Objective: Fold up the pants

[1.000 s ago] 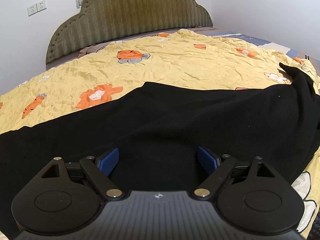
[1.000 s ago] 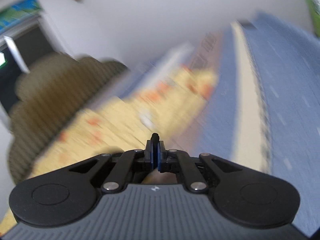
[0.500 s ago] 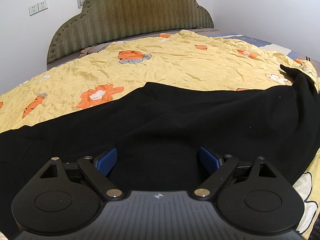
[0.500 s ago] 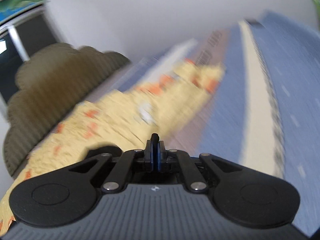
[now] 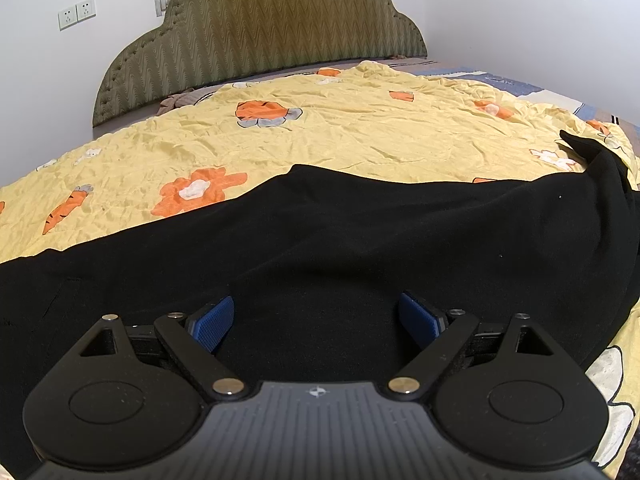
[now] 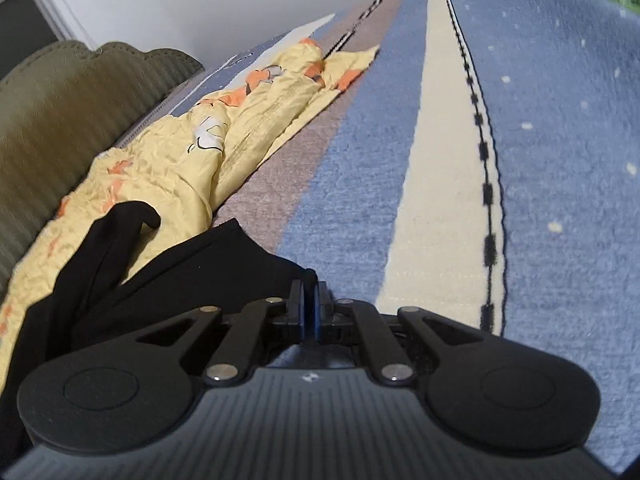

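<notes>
Black pants [image 5: 360,240] lie spread across the yellow flowered bedcover [image 5: 340,120], reaching from the left edge to the right side of the left wrist view. My left gripper [image 5: 316,320] is open and empty, its blue pads just above the cloth. My right gripper [image 6: 309,304] is shut on a corner of the black pants [image 6: 192,272], held low over the striped blue blanket [image 6: 400,160]. The rest of the pants trails off to the left in the right wrist view.
A green padded headboard [image 5: 264,32] stands at the far end of the bed against white walls. The yellow cover [image 6: 200,132] is bunched up beside the striped blanket. Wall sockets [image 5: 76,12] sit at the upper left.
My right gripper has swung down toward the bed with the pants corner in it, and its view has sharpened. My left gripper has barely moved.
</notes>
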